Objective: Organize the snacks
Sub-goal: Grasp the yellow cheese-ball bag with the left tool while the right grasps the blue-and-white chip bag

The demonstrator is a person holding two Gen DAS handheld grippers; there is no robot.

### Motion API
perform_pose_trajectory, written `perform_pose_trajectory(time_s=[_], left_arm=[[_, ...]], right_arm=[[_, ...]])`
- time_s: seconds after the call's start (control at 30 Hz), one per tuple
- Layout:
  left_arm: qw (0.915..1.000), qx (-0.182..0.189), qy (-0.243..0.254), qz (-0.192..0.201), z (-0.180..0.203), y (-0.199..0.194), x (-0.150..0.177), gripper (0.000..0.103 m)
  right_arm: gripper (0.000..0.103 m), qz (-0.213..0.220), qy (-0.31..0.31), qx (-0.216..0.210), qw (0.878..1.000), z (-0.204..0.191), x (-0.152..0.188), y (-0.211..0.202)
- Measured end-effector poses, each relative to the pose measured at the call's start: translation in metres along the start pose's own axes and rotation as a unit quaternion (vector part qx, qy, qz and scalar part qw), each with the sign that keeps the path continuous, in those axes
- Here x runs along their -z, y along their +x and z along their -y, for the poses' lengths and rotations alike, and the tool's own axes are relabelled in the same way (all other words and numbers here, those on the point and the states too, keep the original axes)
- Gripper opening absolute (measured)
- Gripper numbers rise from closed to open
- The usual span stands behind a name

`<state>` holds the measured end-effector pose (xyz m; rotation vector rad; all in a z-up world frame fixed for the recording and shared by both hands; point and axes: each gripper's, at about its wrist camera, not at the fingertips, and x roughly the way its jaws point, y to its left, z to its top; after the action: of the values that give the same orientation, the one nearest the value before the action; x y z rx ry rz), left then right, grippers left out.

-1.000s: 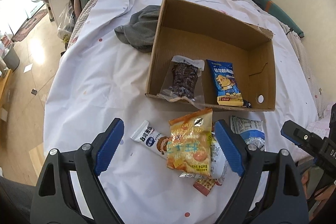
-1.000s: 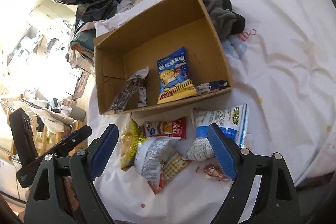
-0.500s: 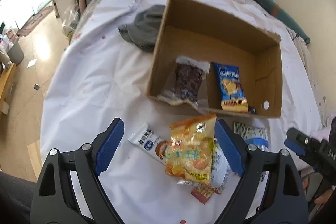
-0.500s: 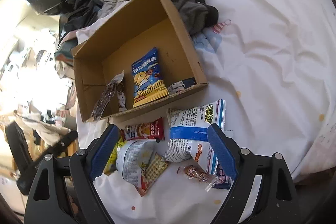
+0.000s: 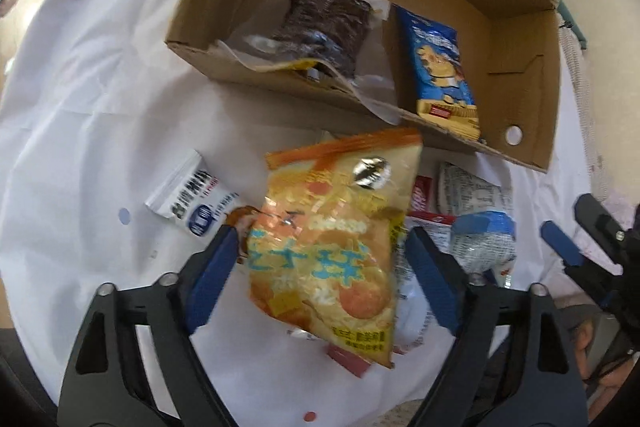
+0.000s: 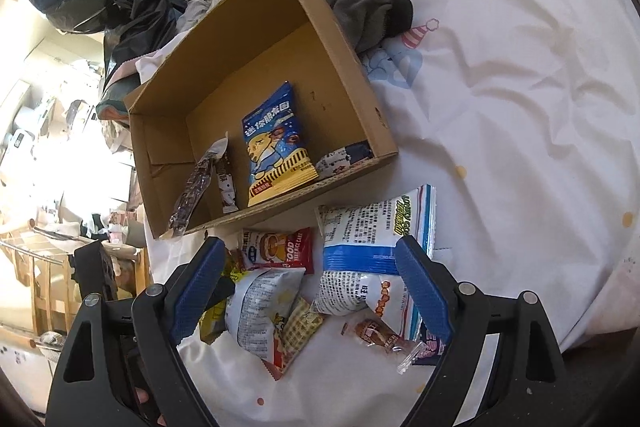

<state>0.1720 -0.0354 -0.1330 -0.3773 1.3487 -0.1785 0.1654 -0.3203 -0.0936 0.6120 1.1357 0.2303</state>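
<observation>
- The left gripper (image 5: 320,271) points down at a pile of snacks on a white sheet (image 5: 92,99).
- A big orange chip bag (image 5: 336,239) lies between its two blue pads. The jaws are closing around the bag. The left pad looks like it is right at the bag's edge, but there is a gap on the right side, so the bag is not squeezed yet.
- A small white packet (image 5: 192,203) lies just beside the orange bag, on its left.
- The right gripper (image 6: 312,287) hangs over the same pile with its jaws wide apart. It holds nothing.
- Under it are a silver bag (image 6: 264,303), a red packet (image 6: 280,251) and a small wrapped candy (image 6: 376,335).
- A big white and blue bag (image 6: 372,239) lies by its right pad.
- A brown cardboard box (image 6: 344,55) sits on the sheet, just behind the pile.
- Inside the box are a blue snack bag (image 6: 276,143) and a dark snack in a clear wrapper (image 5: 320,27).
- A gray cloth (image 6: 360,11) lies by the far corner of the box.
</observation>
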Motion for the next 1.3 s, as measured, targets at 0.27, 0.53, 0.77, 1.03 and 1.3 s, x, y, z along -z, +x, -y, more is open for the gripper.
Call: perform_pose_trajectory(time_s=[0.27, 0.53, 0.77, 1.03, 1.3], left_arm=[[0.9996, 0.020, -0.003, -0.018, -0.001, -0.008, 0.005, 0.045], [0.9998, -0.002, 0.021, 0.006, 0.000, -0.050, 0.021, 0.037], [0.9979, -0.042, 0.023, 0.043, -0.014, -0.085, 0.031, 0.037], [0.9974, -0.049, 0.013, 0.050, -0.011, -0.080, 0.030, 0.037], [0.9968, -0.055, 0.003, 0.058, -0.016, -0.083, 0.030, 0.037]], right_arm=[[0.089, -0.001, 0.010, -0.010, 1.000, 0.000, -0.002, 0.002], [0.089, -0.002, 0.006, -0.020, 1.000, -0.004, 0.000, 0.000], [0.089, -0.036, 0.016, 0.057, 0.998, 0.012, 0.004, 0.014], [0.089, -0.101, 0.007, 0.130, 0.986, 0.015, 0.008, 0.059], [0.088, -0.095, -0.069, 0.187, 0.975, -0.013, 0.009, 0.077]])
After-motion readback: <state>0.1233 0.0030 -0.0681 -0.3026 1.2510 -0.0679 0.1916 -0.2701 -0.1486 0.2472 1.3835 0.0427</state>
